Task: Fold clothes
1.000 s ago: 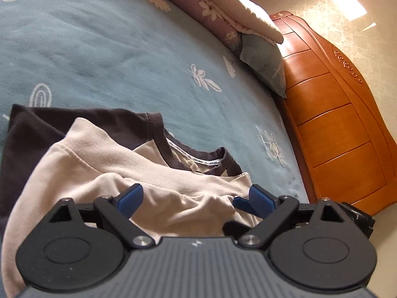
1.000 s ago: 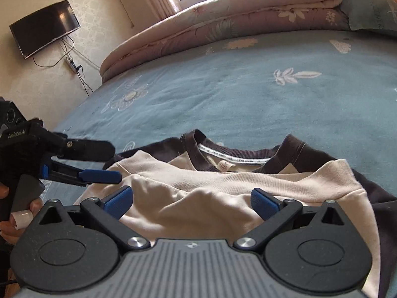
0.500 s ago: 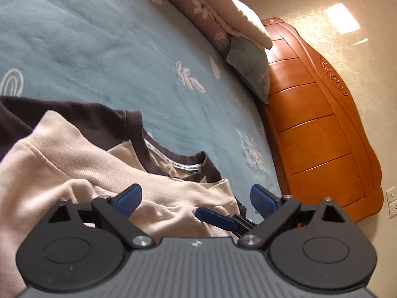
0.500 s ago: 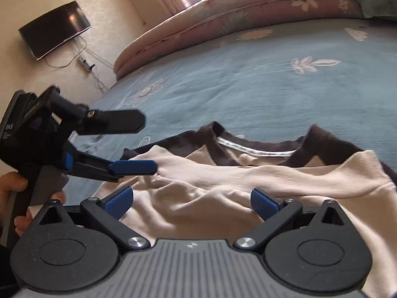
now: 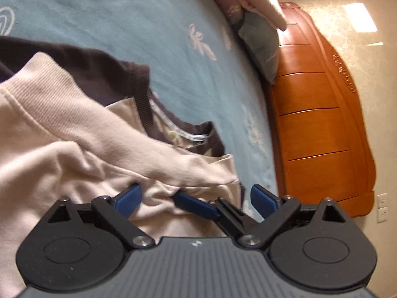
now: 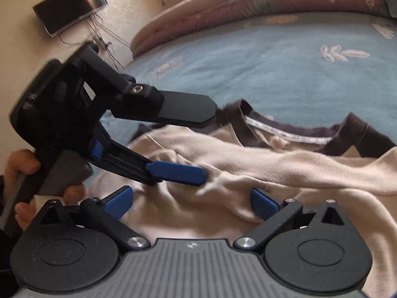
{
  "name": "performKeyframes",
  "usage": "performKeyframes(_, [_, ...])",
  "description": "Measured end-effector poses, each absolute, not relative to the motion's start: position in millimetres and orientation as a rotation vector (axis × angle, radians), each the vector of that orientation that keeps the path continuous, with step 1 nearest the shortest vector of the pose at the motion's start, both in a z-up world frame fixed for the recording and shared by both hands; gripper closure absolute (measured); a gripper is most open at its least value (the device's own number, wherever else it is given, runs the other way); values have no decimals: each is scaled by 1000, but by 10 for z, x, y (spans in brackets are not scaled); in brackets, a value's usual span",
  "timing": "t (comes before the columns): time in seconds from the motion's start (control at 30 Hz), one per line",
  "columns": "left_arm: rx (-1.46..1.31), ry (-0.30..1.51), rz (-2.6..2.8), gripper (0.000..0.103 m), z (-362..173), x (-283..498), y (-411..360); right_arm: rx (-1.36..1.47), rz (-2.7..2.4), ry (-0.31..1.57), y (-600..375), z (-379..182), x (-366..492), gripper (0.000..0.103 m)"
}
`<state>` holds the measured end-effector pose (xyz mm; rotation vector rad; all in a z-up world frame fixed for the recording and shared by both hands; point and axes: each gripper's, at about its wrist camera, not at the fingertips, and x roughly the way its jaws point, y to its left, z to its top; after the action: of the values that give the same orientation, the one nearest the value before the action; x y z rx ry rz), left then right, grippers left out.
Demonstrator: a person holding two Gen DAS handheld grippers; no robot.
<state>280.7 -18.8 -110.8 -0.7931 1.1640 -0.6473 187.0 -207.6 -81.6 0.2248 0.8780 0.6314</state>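
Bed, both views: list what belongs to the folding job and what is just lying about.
Job: shirt; left gripper, open; right gripper, open; sheet under the shirt.

Lying about: quilt; pillow; headboard; TV; socket.

Setting: a home bedroom. We list a bed (image 5: 153, 24) under a blue flower-printed sheet; a rolled pink floral quilt (image 6: 260, 2) along its far side; a grey-green pillow (image 5: 263, 42) against a carved orange wooden headboard (image 5: 320, 124); cream patterned wallpaper (image 5: 379, 87); and a flat television (image 6: 70, 19) mounted on the wall with cables hanging below it.
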Motion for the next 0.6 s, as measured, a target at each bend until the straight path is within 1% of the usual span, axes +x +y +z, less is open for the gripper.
performKeyframes(0.07, [-806, 1145, -634, 10, -1140, 2790, -186, 226, 639, 841, -2088, -850, 1832, 0])
performKeyframes(0.17, [-780, 1148, -614, 11, -1038, 2749, -201, 279, 615, 866, -2159, -771, 1838, 0])
performKeyframes(0.37, [-597, 1065, -528, 9, -664, 2455, -72, 172, 448, 820, -2387, -450, 1446, 0])
performKeyframes(0.5, [-452, 1065, -436, 9, -697, 2253, -53, 203, 307, 874, -2684, -591, 1198, 0])
performKeyframes(0.6, [-390, 1065, -413, 10, -722, 2118, -66, 279, 247, 850, -2841, -739, 1044, 0])
